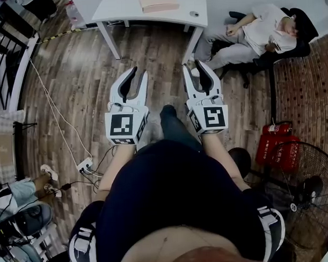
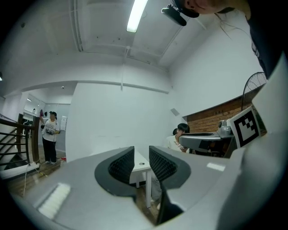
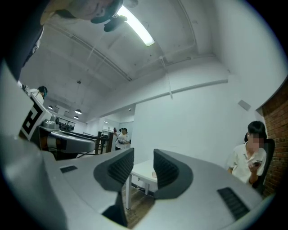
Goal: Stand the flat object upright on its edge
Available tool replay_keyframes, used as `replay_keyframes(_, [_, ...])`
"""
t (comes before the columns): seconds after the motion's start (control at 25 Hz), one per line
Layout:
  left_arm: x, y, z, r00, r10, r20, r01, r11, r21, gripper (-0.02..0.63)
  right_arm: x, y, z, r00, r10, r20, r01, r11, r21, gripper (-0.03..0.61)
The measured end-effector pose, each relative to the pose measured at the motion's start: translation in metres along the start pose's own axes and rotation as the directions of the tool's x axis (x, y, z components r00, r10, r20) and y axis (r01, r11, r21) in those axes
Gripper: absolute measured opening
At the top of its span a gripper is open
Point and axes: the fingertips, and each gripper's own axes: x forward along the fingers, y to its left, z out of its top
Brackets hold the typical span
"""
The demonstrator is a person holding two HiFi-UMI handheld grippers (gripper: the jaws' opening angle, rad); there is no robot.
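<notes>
A flat tan object [image 1: 158, 1] lies on a white table [image 1: 117, 8] at the far end of the wooden floor. In the right gripper view a sliver of the flat tan object [image 3: 154, 174] shows on the table top between the jaws. I hold both grippers level in front of my body, well short of the table. My left gripper [image 1: 139, 72] [image 2: 141, 152] is open with nothing between its jaws. My right gripper [image 1: 194, 65] [image 3: 144, 155] is open too and holds nothing. Both point toward the table.
A person [image 1: 257, 30] sits in a chair right of the table. Red extinguishers [image 1: 274, 145] and a floor fan [image 1: 306, 192] stand at right. A cable runs to a power strip [image 1: 84, 165] at left, near a railing [image 1: 6, 63]. Another person [image 2: 49, 134] stands far off.
</notes>
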Motion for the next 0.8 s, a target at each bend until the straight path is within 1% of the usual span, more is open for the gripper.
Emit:
replay_keyframes(0.04, [0.01, 0.007, -0.002, 1.0, -0.003, 0.0, 0.003, 1.0, -0.008, 0.114, 0.011, -0.004, -0.003, 1.0, -0.001, 0.0, 0.001, 1.0, 0.002, 0.124])
replay_keyframes(0.12, [0.033, 0.021, -0.005, 1.0, -0.007, 0.005, 0.007, 1.0, -0.016, 0.122, 0.036, -0.013, -0.01, 1.0, 0.0, 0.0, 0.0, 1.0, 0.004, 0.126])
replay_keyframes(0.28, [0.08, 0.042, -0.008, 1.0, -0.014, 0.024, 0.014, 1.0, -0.021, 0.154, 0.083, -0.035, -0.023, 1.0, 0.018, 0.001, -0.018, 1.0, 0.008, 0.15])
replay_keyframes(0.56, [0.178, 0.076, 0.0, 0.998, -0.008, 0.058, 0.01, 1.0, -0.026, 0.156, 0.172, -0.091, -0.04, 0.998, 0.063, -0.015, -0.063, 0.998, 0.025, 0.17])
replay_keyframes(0.8, [0.259, 0.1, -0.001, 0.998, 0.015, 0.053, -0.012, 0.999, -0.052, 0.156, 0.244, -0.143, -0.053, 0.994, 0.102, -0.049, -0.101, 0.994, 0.038, 0.173])
